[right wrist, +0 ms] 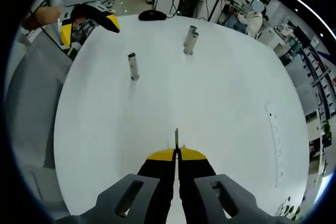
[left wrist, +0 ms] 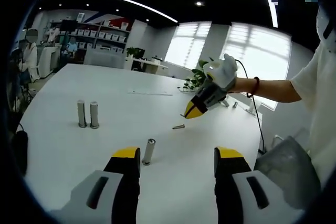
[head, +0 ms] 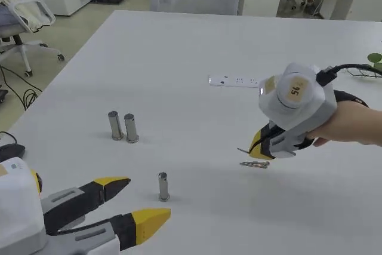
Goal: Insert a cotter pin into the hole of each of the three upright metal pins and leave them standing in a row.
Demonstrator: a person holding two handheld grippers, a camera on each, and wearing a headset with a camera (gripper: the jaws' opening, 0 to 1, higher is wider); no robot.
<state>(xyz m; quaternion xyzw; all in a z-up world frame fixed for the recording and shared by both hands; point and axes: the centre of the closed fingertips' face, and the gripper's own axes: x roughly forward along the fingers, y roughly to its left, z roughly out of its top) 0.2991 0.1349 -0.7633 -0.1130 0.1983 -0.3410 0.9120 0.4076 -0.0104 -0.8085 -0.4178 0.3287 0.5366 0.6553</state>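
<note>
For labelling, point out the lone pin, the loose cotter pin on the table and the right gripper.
lone pin point(head: 163, 186): head view, mid-shaft.
loose cotter pin point(head: 255, 164): head view, its middle.
right gripper point(right wrist: 177, 154): right gripper view, where its shut tips meet.

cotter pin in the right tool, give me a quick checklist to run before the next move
1. Right tool shut on the cotter pin, tip sticking out ahead of the jaws: ok.
2. Left tool open and holding nothing, free to steady a pin: ok.
3. Lone metal pin and the paired metal pins all upright: ok.
4. Three pins in one row: not ok, the lone one stands apart from the pair, nearer the person.
5. Hole of the lone metal pin turned toward the cotter pin: cannot tell.
6. Spare cotter pins on the table beside the right tool: ok, number cannot tell.
</note>
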